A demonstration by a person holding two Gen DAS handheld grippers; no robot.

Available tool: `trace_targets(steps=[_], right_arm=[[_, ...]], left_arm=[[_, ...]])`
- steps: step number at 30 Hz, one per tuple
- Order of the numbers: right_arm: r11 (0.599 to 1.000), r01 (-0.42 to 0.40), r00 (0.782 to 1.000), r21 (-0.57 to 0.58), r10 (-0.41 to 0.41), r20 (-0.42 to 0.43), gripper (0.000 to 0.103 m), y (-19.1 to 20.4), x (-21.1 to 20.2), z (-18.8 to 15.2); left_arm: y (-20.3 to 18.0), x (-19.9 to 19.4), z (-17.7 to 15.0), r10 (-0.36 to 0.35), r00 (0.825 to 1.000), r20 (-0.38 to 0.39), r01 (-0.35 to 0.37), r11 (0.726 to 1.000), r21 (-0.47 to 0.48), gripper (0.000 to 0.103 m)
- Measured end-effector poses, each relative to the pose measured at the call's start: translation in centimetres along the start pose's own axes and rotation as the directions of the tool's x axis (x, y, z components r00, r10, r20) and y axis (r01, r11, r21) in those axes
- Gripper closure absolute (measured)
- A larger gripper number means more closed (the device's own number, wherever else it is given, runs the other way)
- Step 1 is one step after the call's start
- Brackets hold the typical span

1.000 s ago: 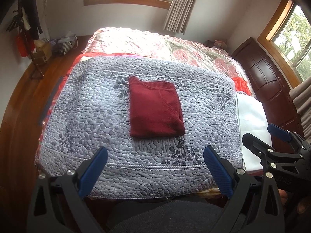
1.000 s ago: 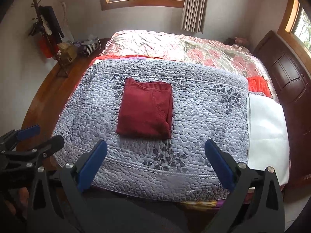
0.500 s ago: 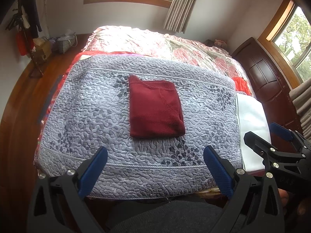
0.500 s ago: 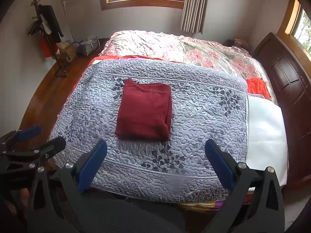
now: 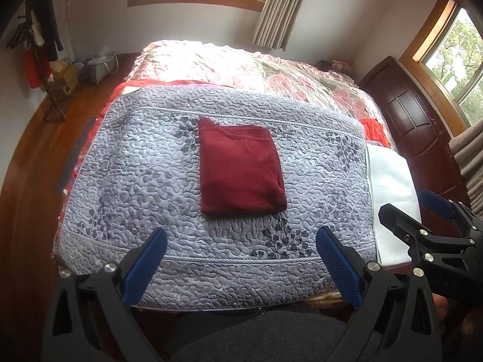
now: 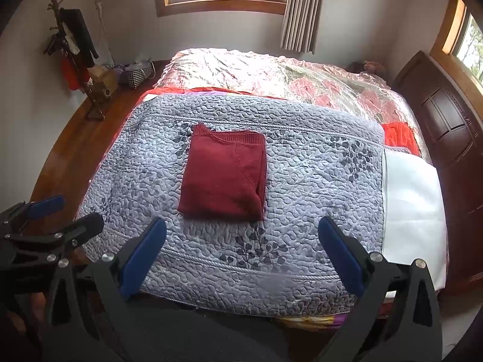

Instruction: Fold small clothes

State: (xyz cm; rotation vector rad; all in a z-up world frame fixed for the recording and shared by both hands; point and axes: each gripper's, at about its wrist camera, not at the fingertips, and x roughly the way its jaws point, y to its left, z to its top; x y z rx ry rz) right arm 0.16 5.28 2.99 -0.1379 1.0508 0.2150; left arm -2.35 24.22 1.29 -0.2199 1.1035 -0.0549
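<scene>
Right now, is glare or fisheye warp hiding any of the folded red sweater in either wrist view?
Left wrist view: the folded red sweater is sharp and evenly lit; window glare washes out only the floral bedspread behind. Right wrist view: same, sweater clear, warp bends mainly the frame edges.

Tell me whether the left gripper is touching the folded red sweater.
Apart. The left wrist view shows the left gripper open and empty, with a band of bare grey quilt between its fingers and the red sweater.
</scene>
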Motion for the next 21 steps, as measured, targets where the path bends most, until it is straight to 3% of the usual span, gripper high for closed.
trace_targets(steps=[21], right_arm=[[1.0,0.006,1.0,0.005,-0.006,-0.014,0.003,-0.29,0.07,0.08]], left_arm=[[0.04,-0.24,0.04,-0.001,1.0,0.003,0.001,1.0,0.006,0.004]])
